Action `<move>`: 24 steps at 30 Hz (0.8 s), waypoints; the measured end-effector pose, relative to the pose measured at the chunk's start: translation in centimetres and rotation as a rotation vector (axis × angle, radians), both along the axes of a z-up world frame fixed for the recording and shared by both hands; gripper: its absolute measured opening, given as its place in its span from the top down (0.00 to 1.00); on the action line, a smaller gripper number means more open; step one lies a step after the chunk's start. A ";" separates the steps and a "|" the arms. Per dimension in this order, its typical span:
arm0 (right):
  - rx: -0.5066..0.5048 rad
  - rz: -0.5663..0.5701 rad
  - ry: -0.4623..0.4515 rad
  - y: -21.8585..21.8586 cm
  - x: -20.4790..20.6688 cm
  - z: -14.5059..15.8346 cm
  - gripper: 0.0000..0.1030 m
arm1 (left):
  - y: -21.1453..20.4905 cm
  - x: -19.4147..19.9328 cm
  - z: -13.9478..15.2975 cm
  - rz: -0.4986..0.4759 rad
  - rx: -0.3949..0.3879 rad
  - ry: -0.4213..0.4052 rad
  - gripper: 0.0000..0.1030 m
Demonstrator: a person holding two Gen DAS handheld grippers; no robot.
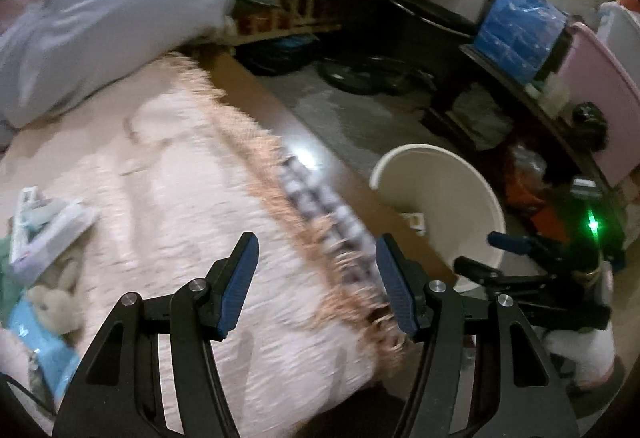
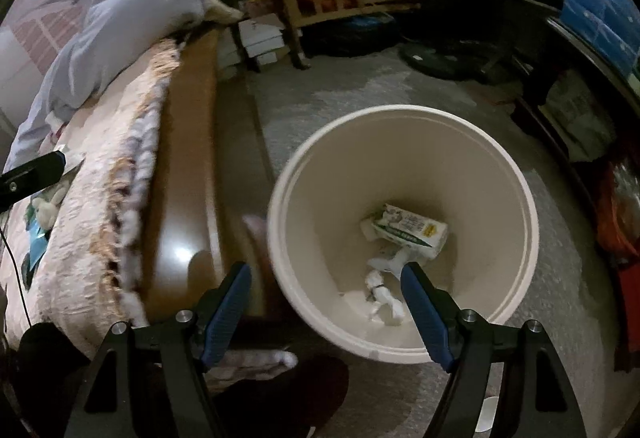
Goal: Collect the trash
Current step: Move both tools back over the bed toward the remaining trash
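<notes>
R gripper [image 2: 326, 308] jaws wide, empty, over bin [image 2: 516, 174]; L gripper [image 1: 316, 286] same over bed [image 1: 160, 158].

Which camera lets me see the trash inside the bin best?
The right wrist view. It looks straight down into the bin, showing a carton and crumpled paper at the bottom. The left wrist view shows only part of the bin, its inside mostly hidden.

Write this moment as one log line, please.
left claw: open, over bed | right claw: open, over bin | carton in bin
</notes>
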State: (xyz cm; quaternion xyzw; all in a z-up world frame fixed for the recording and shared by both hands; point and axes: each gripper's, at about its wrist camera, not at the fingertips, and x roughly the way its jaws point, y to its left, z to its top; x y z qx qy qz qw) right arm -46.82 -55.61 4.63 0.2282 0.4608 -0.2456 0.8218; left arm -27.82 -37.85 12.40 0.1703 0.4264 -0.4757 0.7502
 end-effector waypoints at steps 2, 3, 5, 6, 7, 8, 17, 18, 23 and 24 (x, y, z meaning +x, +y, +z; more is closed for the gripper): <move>-0.007 0.017 -0.007 1.0 0.5 0.5 0.27 | 1.4 0.5 0.1 0.028 0.002 -0.019 0.42; -0.009 0.025 -0.011 1.5 0.7 0.7 0.27 | 1.9 0.6 0.2 0.039 0.001 -0.027 0.42; -0.012 0.043 -0.020 2.6 1.3 1.2 0.27 | 3.2 0.9 0.5 0.062 -0.002 -0.051 0.42; -0.015 0.051 -0.024 3.2 1.6 1.4 0.27 | 4.0 1.2 0.6 0.075 -0.006 -0.063 0.42; -0.015 0.056 -0.026 3.6 1.9 1.6 0.27 | 4.6 1.3 0.8 0.086 -0.009 -0.072 0.42; -0.013 0.065 -0.031 4.1 2.2 1.9 0.27 | 5.4 1.6 0.9 0.102 -0.010 -0.081 0.42; -0.040 0.225 -0.069 10.7 7.2 4.3 0.27 | 11.7 3.7 1.1 0.215 0.002 -0.118 0.42; -0.043 0.242 -0.069 11.3 7.7 4.4 0.27 | 12.3 3.9 1.0 0.226 0.003 -0.117 0.42; -0.049 0.337 -0.068 15.1 10.8 4.6 0.27 | 16.0 5.3 0.6 0.292 0.015 -0.114 0.42; -0.048 0.354 -0.066 15.7 11.2 4.6 0.27 | 16.9 5.7 0.5 0.307 0.020 -0.114 0.42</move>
